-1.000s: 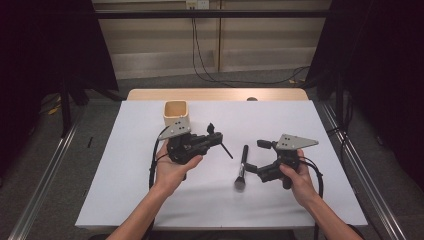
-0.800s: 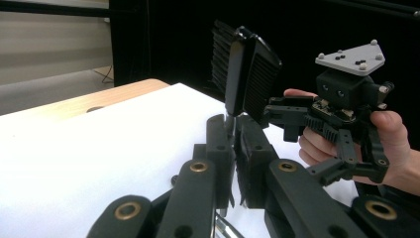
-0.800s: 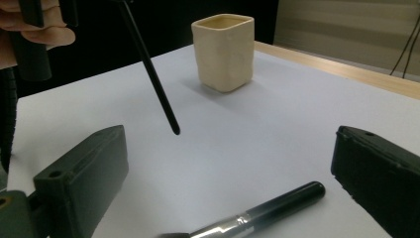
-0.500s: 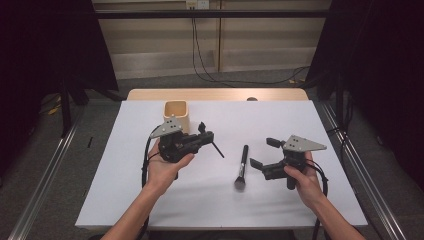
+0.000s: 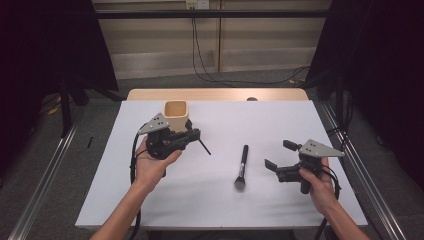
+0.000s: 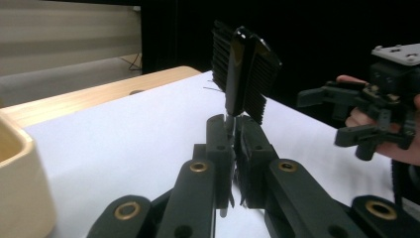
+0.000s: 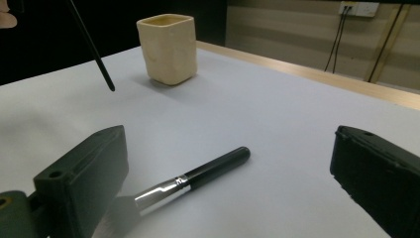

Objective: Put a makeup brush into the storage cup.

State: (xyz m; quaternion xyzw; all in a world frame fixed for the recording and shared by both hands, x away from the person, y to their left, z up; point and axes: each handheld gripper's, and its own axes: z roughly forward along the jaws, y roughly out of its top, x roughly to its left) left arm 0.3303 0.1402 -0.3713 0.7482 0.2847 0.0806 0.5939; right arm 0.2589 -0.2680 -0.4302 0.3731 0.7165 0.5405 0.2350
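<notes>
My left gripper (image 5: 194, 135) is shut on a small black comb-brush (image 6: 242, 74), whose bristled head stands above the jaws in the left gripper view (image 6: 232, 130). Its thin black handle (image 5: 203, 147) pokes out to the right over the white table. Just behind the left gripper stands a cream square cup (image 5: 176, 111), also seen in the right gripper view (image 7: 168, 47). A black makeup brush (image 5: 242, 167) lies on the table between the hands, bristles toward me. My right gripper (image 5: 278, 155) is open to the right of that brush, with the brush (image 7: 198, 176) lying ahead of its spread jaws (image 7: 228, 136).
White sheet (image 5: 250, 125) covers the table, whose wooden far edge (image 5: 215, 94) shows behind the cup. Metal rails run along both sides of the table. The right hand and its gripper (image 6: 369, 114) appear across the table in the left gripper view.
The left gripper has carried the comb-brush leftward, nearer the cup. The right gripper has drawn back to the right, away from the makeup brush, which lies where it was.
</notes>
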